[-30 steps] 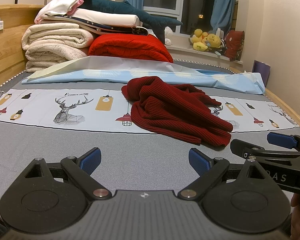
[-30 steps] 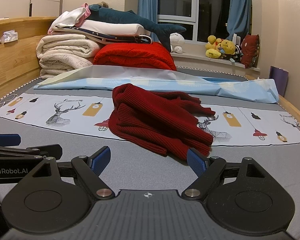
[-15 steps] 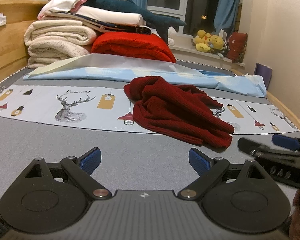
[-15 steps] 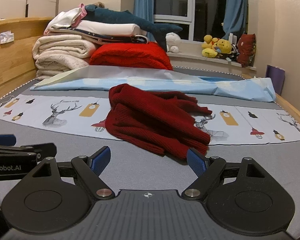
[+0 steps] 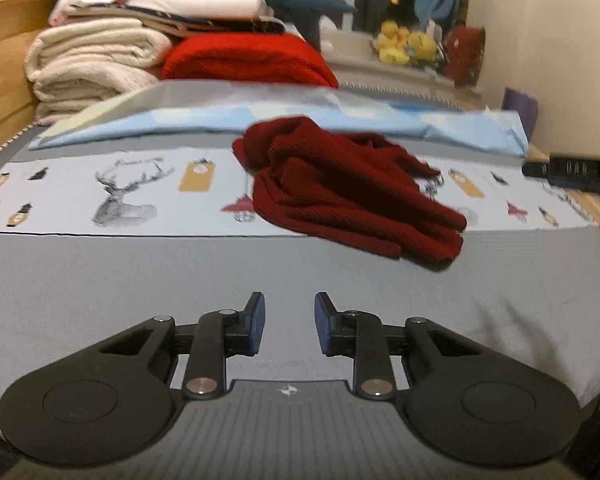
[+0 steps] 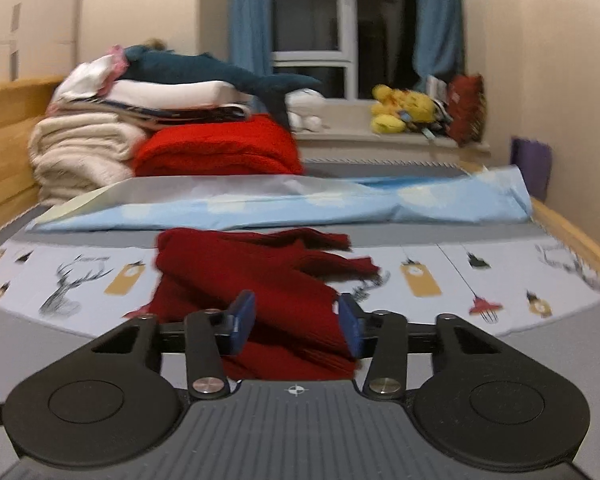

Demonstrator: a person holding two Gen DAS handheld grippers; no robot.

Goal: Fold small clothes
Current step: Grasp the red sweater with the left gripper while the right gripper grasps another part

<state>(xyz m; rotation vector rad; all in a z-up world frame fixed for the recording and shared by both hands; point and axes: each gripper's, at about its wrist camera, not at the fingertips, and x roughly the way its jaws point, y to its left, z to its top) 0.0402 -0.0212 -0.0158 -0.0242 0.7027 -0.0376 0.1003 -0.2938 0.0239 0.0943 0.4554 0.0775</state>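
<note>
- The crumpled dark-red ribbed knit garment [image 5: 348,188] lies in a heap on the bed, across the pale printed sheet with deer and lantern motifs [image 5: 124,192], at about 1 o'clock from the left gripper [image 5: 290,322].
- Left gripper: its jaws have just been closing and now stand narrowly apart, released, only the grey bed cover [image 5: 140,276] showing between the blue pads [image 5: 257,322]; the garment is well apart from it.
- Right gripper [image 6: 296,320]: its jaws have also just been closing; the near edge of the garment [image 6: 260,280] shows between and behind them, but whether the pads [image 6: 350,324] actually press the knit I cannot tell, as blur and the gripper body hide the contact.
- From the left wrist, the right gripper is only a dark blurred bar [image 5: 576,172] at 3 o'clock, cut off by the frame edge.
- No containers in sight; at 11 o'clock a stack of folded cream blankets [image 5: 88,68], beside it a folded bright-red blanket [image 5: 248,58], with a dark teal plush shark [image 6: 204,70] lying on top of the pile.
- Yellow soft toys [image 6: 400,108] on the window sill at 1 o'clock are too blurred to make out.
- A light-blue folded sheet [image 6: 300,204] runs across the bed behind the garment.
</note>
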